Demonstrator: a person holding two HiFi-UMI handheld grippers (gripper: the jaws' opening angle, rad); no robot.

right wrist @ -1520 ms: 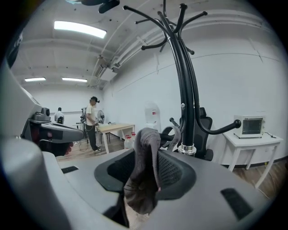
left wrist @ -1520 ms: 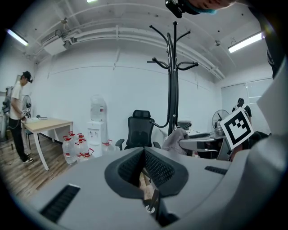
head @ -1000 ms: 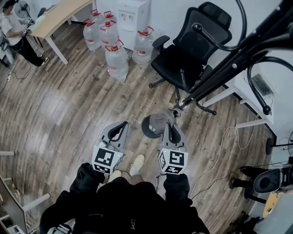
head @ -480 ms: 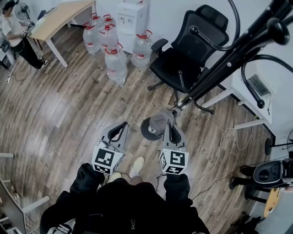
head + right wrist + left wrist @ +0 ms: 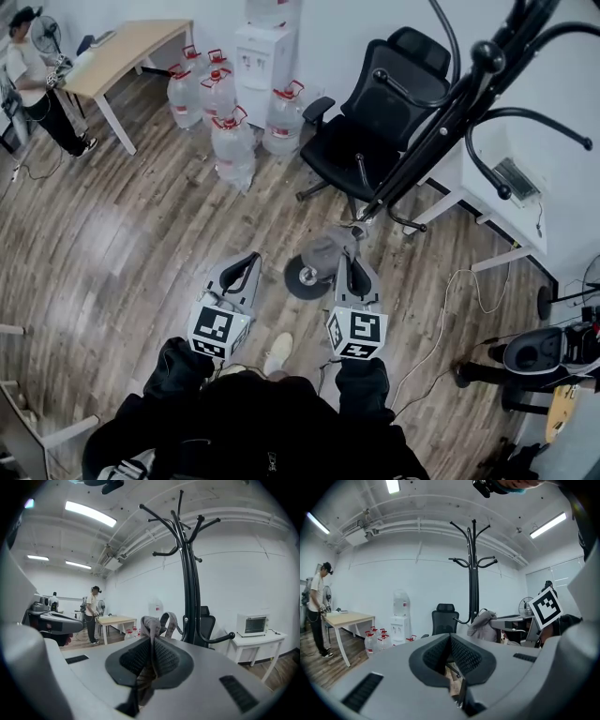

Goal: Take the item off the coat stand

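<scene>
Office: cap (image 5: 150,624) between right gripper (image 5: 151,654) jaws

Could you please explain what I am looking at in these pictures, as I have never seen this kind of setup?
There is no robot here: a person holds a two-jaw tool in each hand. The top-down picture comes from a camera on the person's head. It shows the left gripper and the right gripper from above. The other two pictures come from cameras riding on the grippers, each looking along its own jaws. There is no worktable in front. Below is a wooden floor with an office chair and water bottles. The tall black pole with hooks is the coat stand. The right gripper's jaws are shut on a grey cap, held close to the stand; I cannot tell whether it is clear of the hook. The left gripper's jaws are together with nothing between them.
</scene>
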